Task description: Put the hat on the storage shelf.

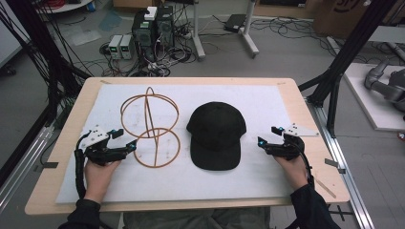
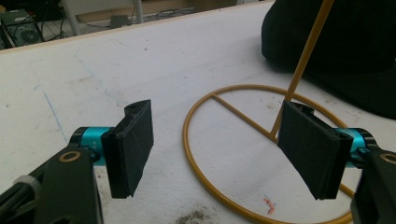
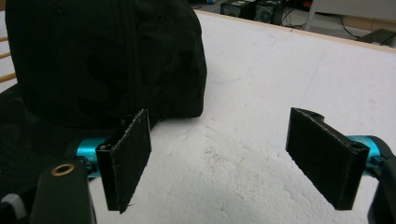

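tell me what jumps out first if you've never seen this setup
The black fabric baseball cap sits mid-table on the white padded mat, brim toward the person. Just left of it stands a thin orange-brown wire hat stand, a round base ring with hoops rising from it. On either side rests an open hand-held gripper: the left hand-held gripper at the stand's base ring, the right hand-held gripper beside the cap.

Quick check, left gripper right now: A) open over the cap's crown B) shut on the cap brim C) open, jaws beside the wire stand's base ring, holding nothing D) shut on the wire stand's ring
C: the left gripper has its jaws wide apart with nothing between them, next to the base ring of the wire stand; the black cap lies off to the side.
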`<state>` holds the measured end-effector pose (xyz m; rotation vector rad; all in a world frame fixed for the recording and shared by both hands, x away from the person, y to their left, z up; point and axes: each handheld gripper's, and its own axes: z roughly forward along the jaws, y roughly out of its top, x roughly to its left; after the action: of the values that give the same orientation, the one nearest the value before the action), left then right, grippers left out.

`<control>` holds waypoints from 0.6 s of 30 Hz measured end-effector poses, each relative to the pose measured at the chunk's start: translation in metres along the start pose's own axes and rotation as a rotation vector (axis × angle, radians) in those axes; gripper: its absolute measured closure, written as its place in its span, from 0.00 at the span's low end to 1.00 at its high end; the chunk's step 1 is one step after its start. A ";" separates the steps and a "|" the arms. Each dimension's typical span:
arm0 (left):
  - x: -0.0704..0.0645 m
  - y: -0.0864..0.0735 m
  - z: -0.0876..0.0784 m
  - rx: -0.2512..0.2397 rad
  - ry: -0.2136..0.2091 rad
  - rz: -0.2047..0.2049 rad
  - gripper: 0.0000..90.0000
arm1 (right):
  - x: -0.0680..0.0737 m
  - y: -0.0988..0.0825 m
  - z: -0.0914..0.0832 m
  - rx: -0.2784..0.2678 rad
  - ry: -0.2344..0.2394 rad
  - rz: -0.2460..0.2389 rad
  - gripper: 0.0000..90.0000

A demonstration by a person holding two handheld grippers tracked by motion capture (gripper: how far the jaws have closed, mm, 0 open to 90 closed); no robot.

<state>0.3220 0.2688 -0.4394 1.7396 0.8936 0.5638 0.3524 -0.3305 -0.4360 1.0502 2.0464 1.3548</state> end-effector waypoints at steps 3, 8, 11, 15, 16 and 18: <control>0.000 0.000 -0.001 -0.003 0.001 -0.008 0.30 | 0.000 0.000 0.001 0.003 0.002 0.000 0.24; 0.001 -0.001 -0.004 -0.009 0.008 -0.009 0.30 | 0.001 0.000 0.002 0.000 0.014 -0.003 0.24; 0.002 -0.001 -0.004 -0.007 0.008 -0.011 0.30 | 0.001 0.000 0.002 0.002 0.025 0.003 0.24; 0.002 -0.001 -0.003 -0.002 0.010 -0.011 0.30 | -0.001 0.001 0.001 -0.023 0.075 0.023 0.28; 0.001 -0.001 -0.002 -0.003 0.011 -0.013 0.30 | -0.001 0.002 0.001 -0.031 0.092 0.028 0.29; 0.001 -0.001 -0.001 0.002 0.012 -0.008 0.30 | -0.002 0.006 0.001 -0.040 0.134 0.040 0.32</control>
<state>0.3216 0.2705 -0.4395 1.7351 0.9093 0.5683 0.3564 -0.3297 -0.4311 1.0126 2.0936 1.5178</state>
